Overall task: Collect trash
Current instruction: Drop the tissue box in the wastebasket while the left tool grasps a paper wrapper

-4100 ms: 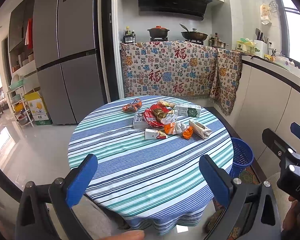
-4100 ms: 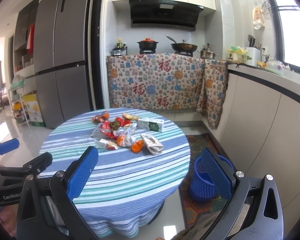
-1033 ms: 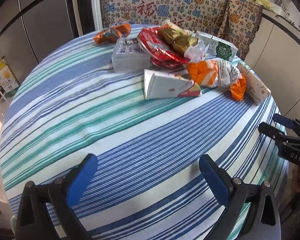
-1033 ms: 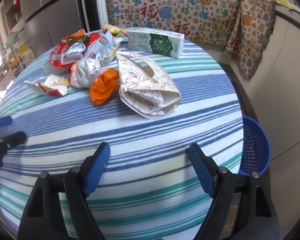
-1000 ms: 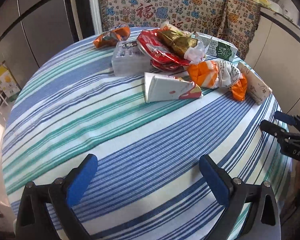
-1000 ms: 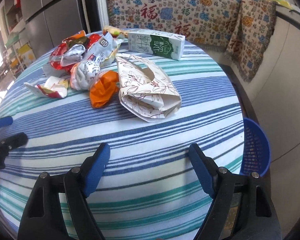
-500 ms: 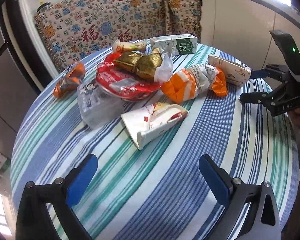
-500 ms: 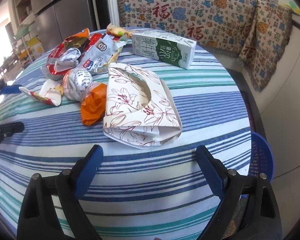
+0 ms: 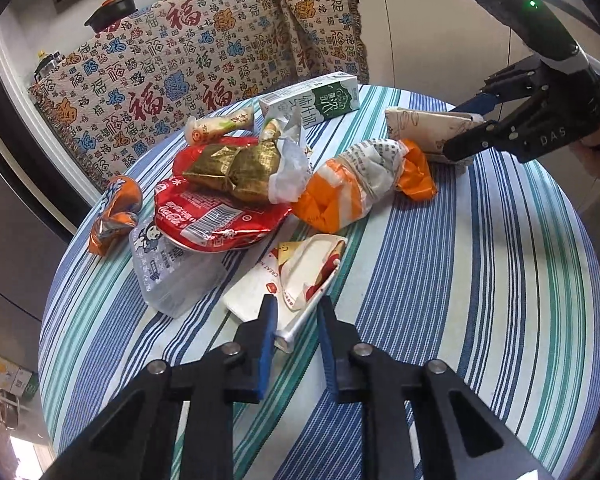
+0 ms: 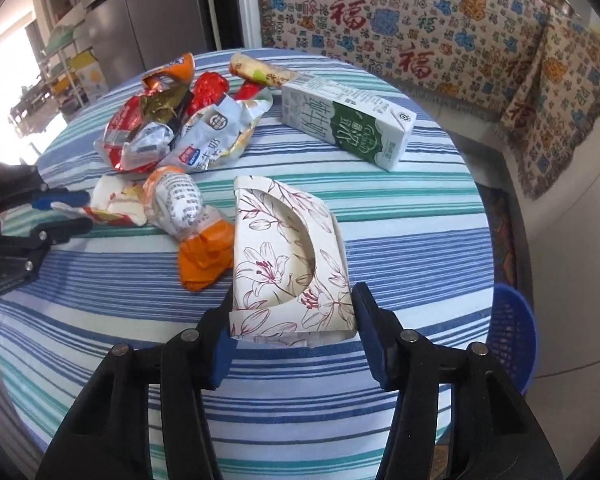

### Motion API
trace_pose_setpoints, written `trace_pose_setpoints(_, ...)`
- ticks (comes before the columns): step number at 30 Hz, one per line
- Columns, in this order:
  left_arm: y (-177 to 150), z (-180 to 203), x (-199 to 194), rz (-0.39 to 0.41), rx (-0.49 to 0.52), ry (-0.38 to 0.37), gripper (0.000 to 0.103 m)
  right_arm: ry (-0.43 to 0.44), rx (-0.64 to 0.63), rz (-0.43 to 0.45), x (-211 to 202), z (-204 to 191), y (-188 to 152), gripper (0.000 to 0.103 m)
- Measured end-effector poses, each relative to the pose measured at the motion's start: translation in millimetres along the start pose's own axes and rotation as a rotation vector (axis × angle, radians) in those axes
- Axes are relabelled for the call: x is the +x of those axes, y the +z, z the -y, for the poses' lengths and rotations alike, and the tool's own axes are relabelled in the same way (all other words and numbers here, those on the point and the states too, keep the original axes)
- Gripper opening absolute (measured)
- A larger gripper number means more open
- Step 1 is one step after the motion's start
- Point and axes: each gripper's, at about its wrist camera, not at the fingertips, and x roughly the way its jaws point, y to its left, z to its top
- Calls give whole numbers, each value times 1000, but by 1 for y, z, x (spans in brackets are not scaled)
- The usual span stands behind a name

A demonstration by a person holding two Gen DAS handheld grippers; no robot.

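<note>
A pile of trash lies on the round striped table (image 9: pixel 480 280). My left gripper (image 9: pixel 294 322) is nearly closed around the near edge of a flattened white and red carton (image 9: pixel 292 276), which rests on the cloth; it also shows in the right wrist view (image 10: pixel 112 200). My right gripper (image 10: pixel 292 320) straddles the near end of an empty floral tissue box (image 10: pixel 284 256), jaws at its two sides. The same box shows in the left wrist view (image 9: pixel 424 128). An orange and white wrapper (image 9: pixel 360 188) lies between the two items.
A green and white milk carton (image 10: pixel 348 124), a red Coca-Cola wrapper (image 9: pixel 216 216), a gold foil pack (image 9: pixel 236 168), a clear plastic bag (image 9: pixel 172 272) and an orange snack bag (image 9: pixel 114 216) lie further back. A blue basket (image 10: pixel 512 332) stands on the floor right of the table.
Both grippers moved forward to the pile and closed in. The left jaws narrowed around the white and red carton; the right jaws came in to the sides of the floral tissue box.
</note>
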Motion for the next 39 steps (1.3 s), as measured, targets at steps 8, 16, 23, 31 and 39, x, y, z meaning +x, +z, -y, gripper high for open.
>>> trace_pose_setpoints(8,-3,-9,-17,36,-205,-40,5,59,93,55,-41,15,-7,49)
trace_pose_setpoints(16,29,27,-58,93,-278,-88,5,95,207,109,-72,56,-22,49)
trace_pose_setpoints(23,104,70,-56,137,-310,-238,5,42,383,172,-107,140,-41,50)
trace_pose_setpoints(31,215,155,15,104,-314,-410,5,-87,604,136,-109,257,-76,51)
trace_pose_setpoints(39,280,228,120,11,-339,-505,5,-111,805,84,-70,347,-117,51)
